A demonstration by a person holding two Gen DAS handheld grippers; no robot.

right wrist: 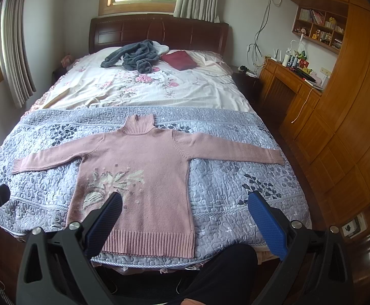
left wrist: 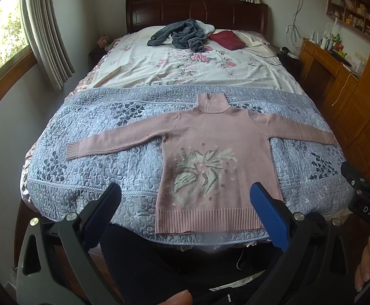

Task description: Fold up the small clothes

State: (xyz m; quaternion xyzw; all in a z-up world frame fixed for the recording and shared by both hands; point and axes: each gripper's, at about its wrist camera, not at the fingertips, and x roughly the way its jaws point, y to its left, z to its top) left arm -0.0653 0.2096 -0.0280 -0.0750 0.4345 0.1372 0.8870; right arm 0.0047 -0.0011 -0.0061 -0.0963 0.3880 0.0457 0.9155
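While both claws gape, pink sweater [left wrist: 218, 150] flat ahead, untouched

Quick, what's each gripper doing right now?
Left gripper: open, holding nothing.
Right gripper: open, holding nothing, above the pink knitted turtleneck sweater.

Sweater [left wrist: 218, 152]: dusty pink, cream-and-grey floral motif on front. Quilt [left wrist: 103, 167]: pale blue-grey, dark leaf sprigs. Sheet [left wrist: 174, 71]: white, pink roses. Garment [left wrist: 180, 34] at twelve o'clock: slate grey; beside it, a maroon cloth [left wrist: 227, 39]. Headboard [left wrist: 197, 9]: dark reddish-brown.
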